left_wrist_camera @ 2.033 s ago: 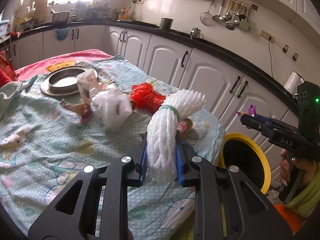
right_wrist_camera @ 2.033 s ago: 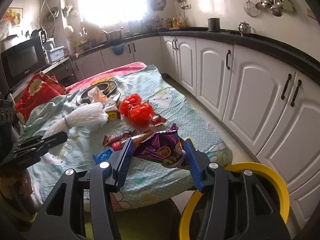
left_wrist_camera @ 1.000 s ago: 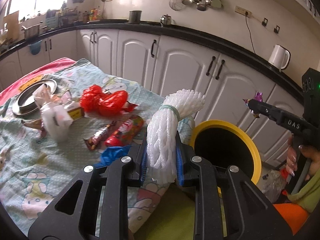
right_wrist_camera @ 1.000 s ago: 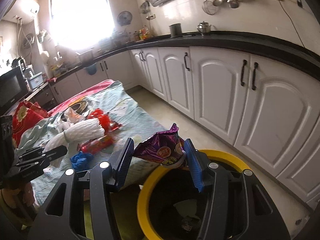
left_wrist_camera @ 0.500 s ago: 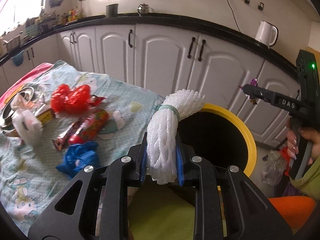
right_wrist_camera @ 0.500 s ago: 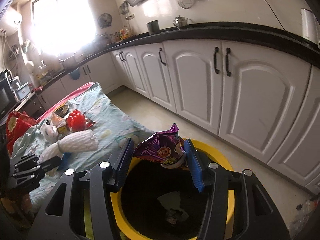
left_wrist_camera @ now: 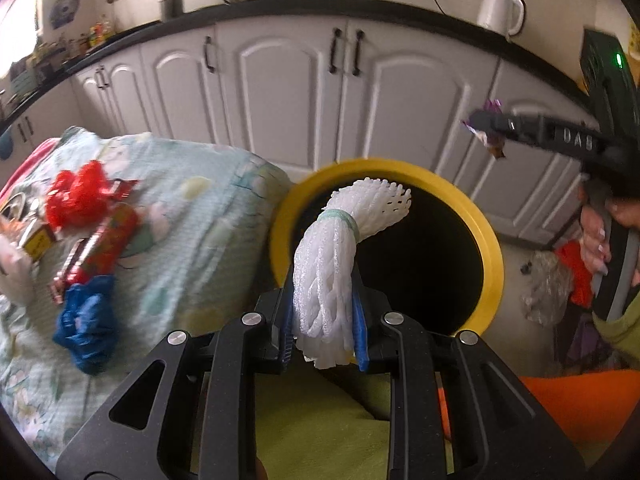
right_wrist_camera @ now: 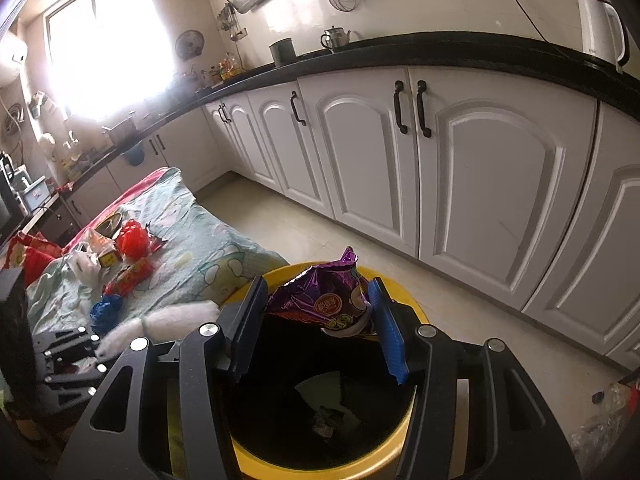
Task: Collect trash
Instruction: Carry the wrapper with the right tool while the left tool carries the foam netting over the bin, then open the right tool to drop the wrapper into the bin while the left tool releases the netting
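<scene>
My left gripper (left_wrist_camera: 322, 320) is shut on a white foam net bundle (left_wrist_camera: 332, 264) tied with a pale green band; the bundle's top leans over the near rim of the yellow-rimmed black bin (left_wrist_camera: 490, 248). My right gripper (right_wrist_camera: 320, 316) is shut on a purple snack wrapper (right_wrist_camera: 324, 300), held above the bin's (right_wrist_camera: 296, 470) dark opening, where a few scraps lie at the bottom. In the left wrist view the right gripper (left_wrist_camera: 486, 128) reaches in from the right with the wrapper's end showing. The foam bundle (right_wrist_camera: 176, 320) and left gripper (right_wrist_camera: 68, 356) show at the lower left of the right wrist view.
On the patterned cloth (left_wrist_camera: 208, 216) left of the bin lie a red bag (left_wrist_camera: 76, 196), a red wrapper (left_wrist_camera: 108, 240), a blue crumpled piece (left_wrist_camera: 88, 332) and more litter. White cabinets (right_wrist_camera: 460, 184) stand behind. A clear plastic bag (left_wrist_camera: 548, 292) lies on the floor to the right.
Both grippers have swung from over the cloth to the bin and dropped lower. The foam bundle is now at the bin's rim, the purple wrapper over its opening. Both grips are unchanged.
</scene>
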`<state>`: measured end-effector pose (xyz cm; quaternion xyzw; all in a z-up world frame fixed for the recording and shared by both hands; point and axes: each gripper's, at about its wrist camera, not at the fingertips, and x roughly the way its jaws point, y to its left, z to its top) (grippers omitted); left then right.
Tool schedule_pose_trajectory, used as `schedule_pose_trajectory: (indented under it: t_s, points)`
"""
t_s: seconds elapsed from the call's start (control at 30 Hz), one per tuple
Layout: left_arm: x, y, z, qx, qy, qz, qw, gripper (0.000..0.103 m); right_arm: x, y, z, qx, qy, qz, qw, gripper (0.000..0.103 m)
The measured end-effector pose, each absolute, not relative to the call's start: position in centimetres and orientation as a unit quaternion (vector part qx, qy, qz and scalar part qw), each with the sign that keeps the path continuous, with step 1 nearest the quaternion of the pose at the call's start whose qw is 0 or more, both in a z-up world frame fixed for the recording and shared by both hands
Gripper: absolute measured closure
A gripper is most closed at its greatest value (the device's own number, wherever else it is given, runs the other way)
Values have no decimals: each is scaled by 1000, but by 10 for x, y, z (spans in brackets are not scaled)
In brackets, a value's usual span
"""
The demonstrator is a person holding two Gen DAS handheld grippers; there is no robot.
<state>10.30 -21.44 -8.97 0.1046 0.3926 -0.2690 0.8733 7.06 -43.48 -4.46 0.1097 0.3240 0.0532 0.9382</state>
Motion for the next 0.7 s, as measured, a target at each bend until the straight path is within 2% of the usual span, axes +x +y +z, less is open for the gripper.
schedule_pose_trajectory:
  t_s: [0.2,0.7]
  points:
    - [104,-229,-106,123,411,-281,859,85,73,-441,-56,120,341,58,931,53]
    - [112,-236,-120,96,440,-294,843,83,83,-425,-71,127,370,89,916,51]
